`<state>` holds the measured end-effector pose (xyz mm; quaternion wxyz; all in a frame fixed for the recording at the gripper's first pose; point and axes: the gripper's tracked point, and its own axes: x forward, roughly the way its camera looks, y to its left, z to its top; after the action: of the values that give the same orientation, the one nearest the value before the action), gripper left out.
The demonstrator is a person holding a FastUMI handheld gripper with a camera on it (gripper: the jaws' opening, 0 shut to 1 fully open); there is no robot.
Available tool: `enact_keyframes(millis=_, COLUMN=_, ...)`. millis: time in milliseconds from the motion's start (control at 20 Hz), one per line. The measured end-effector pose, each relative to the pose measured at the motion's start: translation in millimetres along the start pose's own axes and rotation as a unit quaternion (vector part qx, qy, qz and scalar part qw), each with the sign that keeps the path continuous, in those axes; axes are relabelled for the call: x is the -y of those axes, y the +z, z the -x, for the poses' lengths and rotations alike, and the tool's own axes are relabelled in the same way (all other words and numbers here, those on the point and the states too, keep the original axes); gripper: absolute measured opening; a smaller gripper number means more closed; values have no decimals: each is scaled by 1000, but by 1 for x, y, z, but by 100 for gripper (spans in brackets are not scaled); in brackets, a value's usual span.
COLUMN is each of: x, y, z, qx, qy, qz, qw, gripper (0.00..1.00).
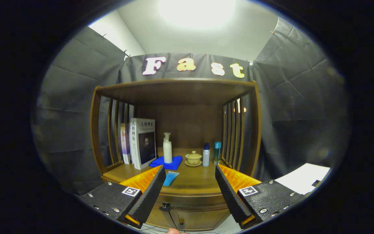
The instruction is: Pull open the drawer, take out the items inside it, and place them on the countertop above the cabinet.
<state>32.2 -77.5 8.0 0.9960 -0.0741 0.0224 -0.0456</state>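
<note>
While the claw (190,177) hangs spread and empty before the cabinet (174,91), its drawer (193,203), just below the worktop (196,182), looks closed: pull not begun, contents hidden, everything left to do. Count on worktop: 2 books (143,143), 1 pump bottle (167,148) on 1 blue cloth (174,164), 1 lidded cup (193,158), 2 small bottles (206,155), 1 blue tube (170,178).

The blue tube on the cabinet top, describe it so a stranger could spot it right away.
Start at the wooden cabinet, then its countertop. The blue tube lies flat near the front edge, beside one finger of the open gripper, in front of the blue cloth. Every other bottle stands upright.
</note>
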Motion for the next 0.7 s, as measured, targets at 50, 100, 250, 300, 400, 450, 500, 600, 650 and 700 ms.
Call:
enact_keyframes(millis=50, x=-3, y=9, z=8, qx=3, qy=3, qz=-3, qw=1000, gripper=95)
enact_keyframes(millis=100, x=-6, y=18, z=17, qx=9, qy=6, qz=-5, qw=1000, gripper=95)
enact_keyframes(millis=250, x=-20, y=26, z=41, qx=12, qy=20, qz=13, qw=1000, gripper=95)
enact_keyframes(millis=300, x=-24, y=23, z=46, qx=4, qy=28, qz=34, qw=999, gripper=95)
enact_keyframes(millis=400, x=-13, y=27, z=52, qx=1, qy=-4, qz=70, qw=998, gripper=95)
enact_keyframes(millis=450, x=-10, y=28, z=56, qx=-1, qy=-16, qz=73, qw=997, gripper=95)
enact_keyframes(millis=500, x=-16, y=31, z=56, qx=3, qy=-14, qz=71, qw=997, gripper=95)
enact_keyframes(millis=600, x=-21, y=32, z=57, qx=6, qy=-5, qz=70, qw=997, gripper=95)
enact_keyframes(millis=650, x=-19, y=31, z=58, qx=4, qy=-8, qz=69, qw=998, gripper=95)
enact_keyframes(millis=700, x=-18, y=32, z=59, qx=4, qy=-9, qz=68, qw=998, gripper=95)
